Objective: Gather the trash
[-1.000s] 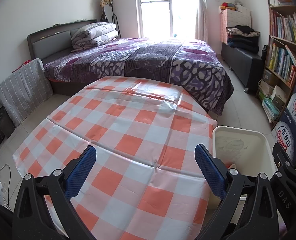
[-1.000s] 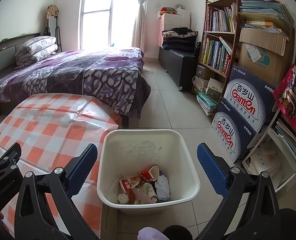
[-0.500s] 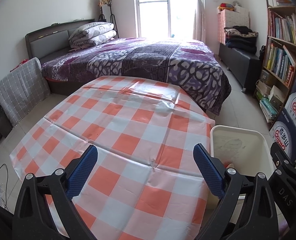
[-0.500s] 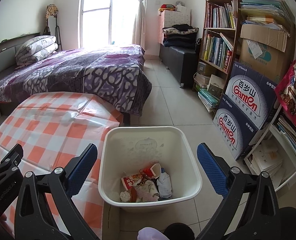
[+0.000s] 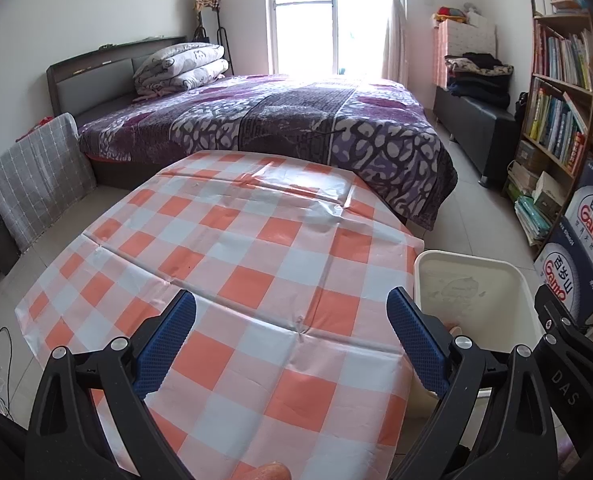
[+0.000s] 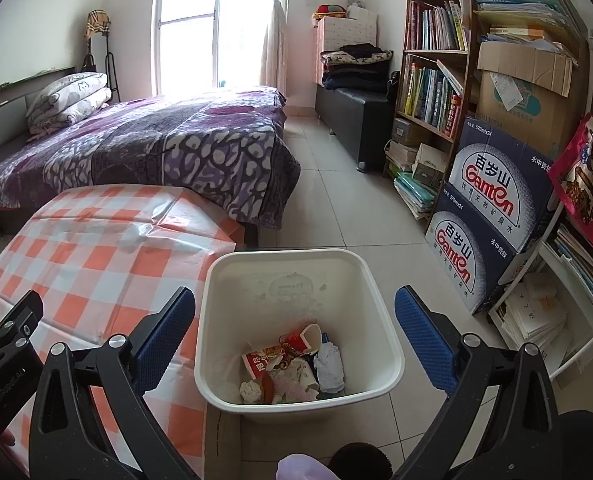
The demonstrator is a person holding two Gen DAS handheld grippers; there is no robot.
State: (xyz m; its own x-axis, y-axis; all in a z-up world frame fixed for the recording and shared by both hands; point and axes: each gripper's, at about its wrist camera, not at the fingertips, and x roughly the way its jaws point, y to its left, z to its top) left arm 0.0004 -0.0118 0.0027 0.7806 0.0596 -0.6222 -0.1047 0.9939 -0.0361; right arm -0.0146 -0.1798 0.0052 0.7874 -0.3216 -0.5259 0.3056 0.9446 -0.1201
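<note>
A white waste bin (image 6: pixel 376 280) stands on the floor to the right of the table; it also shows in the left wrist view (image 5: pixel 512 276). Crumpled wrappers, a red paper cup and tissues (image 6: pixel 292 368) lie at its bottom. My right gripper (image 6: pixel 294 336) is open and empty, held above the bin. My left gripper (image 5: pixel 292 340) is open and empty, held above the table with the orange-and-white checked cloth (image 5: pixel 232 240). No trash shows on the cloth.
A bed with a purple cover (image 5: pixel 276 120) stands behind the table. A bookshelf (image 6: pixel 436 80) and stacked Ganten water boxes (image 6: pixel 492 204) line the right wall. A dark bench with folded clothes (image 6: pixel 356 108) stands at the back. Tiled floor (image 6: pixel 348 204) lies between bed and shelf.
Both grippers have drawn back and risen slightly, so the table and the bin look a little farther off. Both stay open and empty.
</note>
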